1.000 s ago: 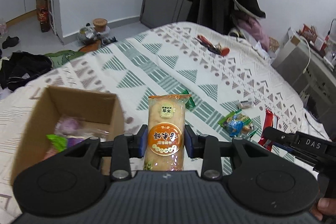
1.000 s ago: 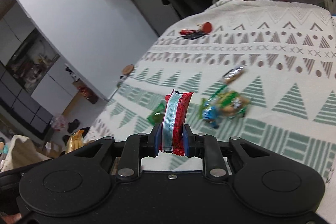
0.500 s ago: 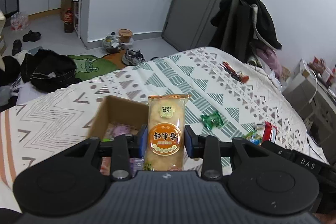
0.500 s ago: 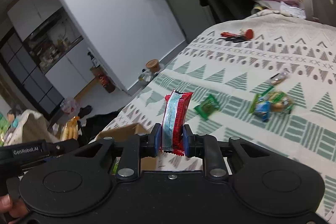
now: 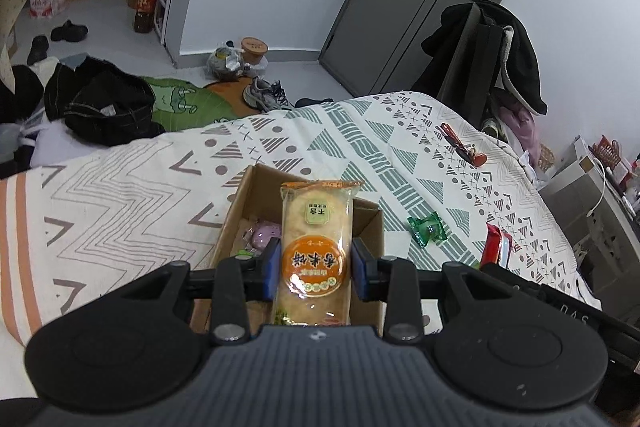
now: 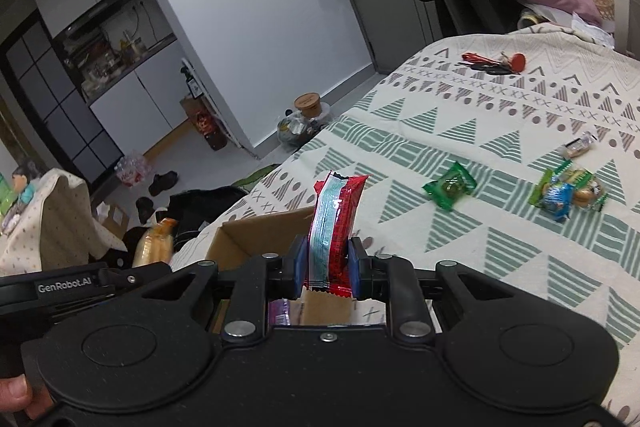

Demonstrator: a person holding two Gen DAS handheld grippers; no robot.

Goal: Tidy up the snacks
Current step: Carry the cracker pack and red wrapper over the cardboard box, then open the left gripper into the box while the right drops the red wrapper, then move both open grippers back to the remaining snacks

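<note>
While the left gripper clamps an upright rice cracker pack above the open cardboard box on the bed, the right gripper clamps a red snack bar over the box's near right edge. A green candy lies farther right.

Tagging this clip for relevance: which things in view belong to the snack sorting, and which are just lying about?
Part of the job:
rice cracker pack in left gripper
red wrapper snack in right gripper
cardboard box
green candy
mixed candy bag
small wrapped candy

Lying about:
keys
sneakers
black coat
</note>
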